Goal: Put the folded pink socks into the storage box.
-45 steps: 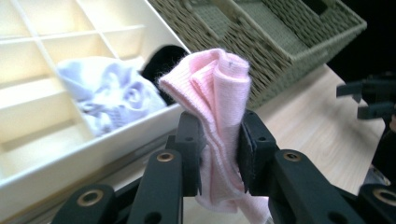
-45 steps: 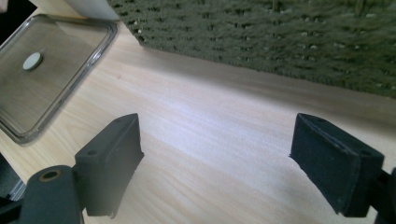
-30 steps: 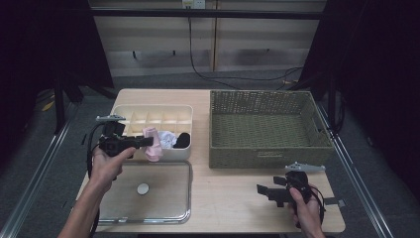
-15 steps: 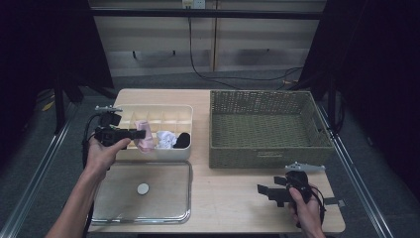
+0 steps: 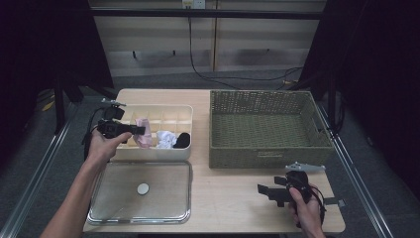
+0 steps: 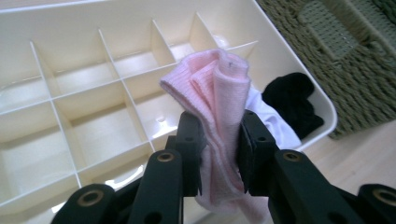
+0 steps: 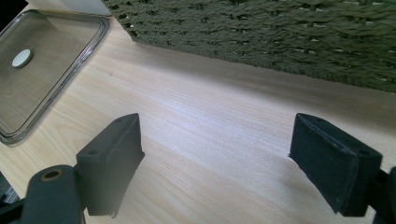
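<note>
My left gripper [image 5: 140, 130] is shut on a rolled pink sock [image 6: 219, 112], held over the cream divided box [image 5: 185, 151] near its front row of cells. In the left gripper view the sock [image 6: 219, 112] stands up between the two black pads, above empty cells. A white sock [image 5: 166, 139] and a black sock [image 5: 182, 140] lie in the box's front right cells. My right gripper [image 5: 262, 190] rests low at the table's front right, open, with bare wood between its pads [image 7: 348, 168].
A green woven basket [image 5: 233, 148] stands at the back right, empty inside. A clear lid [image 5: 168, 198] with a white round knob lies flat in front of the divided box. Dark rails run along both table sides.
My left gripper has carried the pink sock leftward and a little back over the divided box. The right gripper has stayed put.
</note>
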Demonstrator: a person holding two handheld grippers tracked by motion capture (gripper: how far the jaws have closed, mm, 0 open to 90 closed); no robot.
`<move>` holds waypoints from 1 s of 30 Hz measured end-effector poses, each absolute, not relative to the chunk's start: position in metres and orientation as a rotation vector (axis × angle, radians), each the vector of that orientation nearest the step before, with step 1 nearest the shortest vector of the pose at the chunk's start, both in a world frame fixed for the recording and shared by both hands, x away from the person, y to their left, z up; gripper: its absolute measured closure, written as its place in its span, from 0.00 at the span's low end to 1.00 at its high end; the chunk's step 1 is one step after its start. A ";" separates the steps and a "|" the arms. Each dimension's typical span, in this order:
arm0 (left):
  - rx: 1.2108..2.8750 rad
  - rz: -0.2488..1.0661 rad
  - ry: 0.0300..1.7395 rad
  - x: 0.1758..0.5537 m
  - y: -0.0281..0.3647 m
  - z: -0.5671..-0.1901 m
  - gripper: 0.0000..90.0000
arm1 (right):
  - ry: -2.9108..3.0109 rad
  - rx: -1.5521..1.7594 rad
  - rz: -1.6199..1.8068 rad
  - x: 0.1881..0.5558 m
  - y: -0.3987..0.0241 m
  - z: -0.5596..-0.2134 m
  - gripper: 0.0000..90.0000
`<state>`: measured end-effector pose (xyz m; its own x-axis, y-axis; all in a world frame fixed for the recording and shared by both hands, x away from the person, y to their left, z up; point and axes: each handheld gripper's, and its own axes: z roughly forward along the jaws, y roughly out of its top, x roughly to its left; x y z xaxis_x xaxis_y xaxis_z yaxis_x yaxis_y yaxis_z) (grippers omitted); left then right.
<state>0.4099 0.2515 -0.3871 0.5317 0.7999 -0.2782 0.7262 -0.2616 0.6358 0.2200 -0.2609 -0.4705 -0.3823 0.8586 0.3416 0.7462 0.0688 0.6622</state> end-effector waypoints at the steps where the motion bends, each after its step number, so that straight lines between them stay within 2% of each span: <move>1: 2.020 0.131 1.245 0.412 0.252 -0.389 0.81 | 2.189 1.660 1.210 0.220 -0.261 -0.471 0.18; 15: 2.097 0.134 1.253 0.425 0.240 -0.415 0.81 | 2.224 1.661 1.206 0.221 -0.258 -0.474 0.18; 30: 2.177 0.037 1.269 0.428 0.238 -0.434 0.81 | 2.218 1.663 1.207 0.221 -0.258 -0.473 0.18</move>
<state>0.4277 0.2378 -0.4342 0.5398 0.7972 -0.2704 0.7802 -0.3532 0.5163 0.2212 -0.2583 -0.4732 -0.3904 0.8509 0.3515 0.7571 0.0795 0.6484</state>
